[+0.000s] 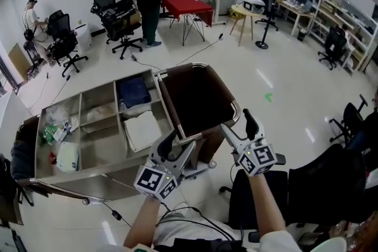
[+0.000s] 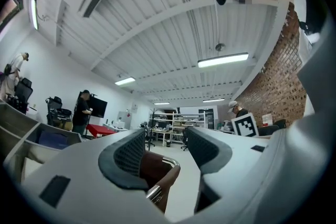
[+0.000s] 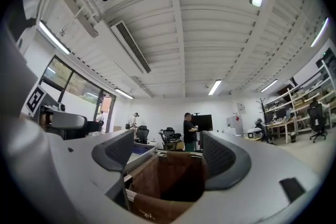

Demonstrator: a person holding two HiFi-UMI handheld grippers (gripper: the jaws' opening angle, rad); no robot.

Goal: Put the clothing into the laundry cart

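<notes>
**A:** so where's the clothing at right now?

**B:** not in the cart yet. A folded white cloth point(image 1: 142, 130) lies in the near right compartment of the long stainless-steel trolley point(image 1: 103, 147). A folded dark blue cloth point(image 1: 134, 91) sits in the compartment just beyond it. The brown fabric laundry cart point(image 1: 198, 100) stands right up against the trolley's right end, and its inside looks dark.

**A:** and the grippers?

**B:** both hover at the cart's near side. The left gripper point(image 1: 180, 144) is over the near left corner, jaws apart, pads pressing on nothing. Its own view shows the cart's chrome rim point(image 2: 169, 161) low between them. The right gripper point(image 1: 239, 126) is by the near right corner, jaws well apart too, holding nothing, with the brown bag straight ahead past them.
</notes>
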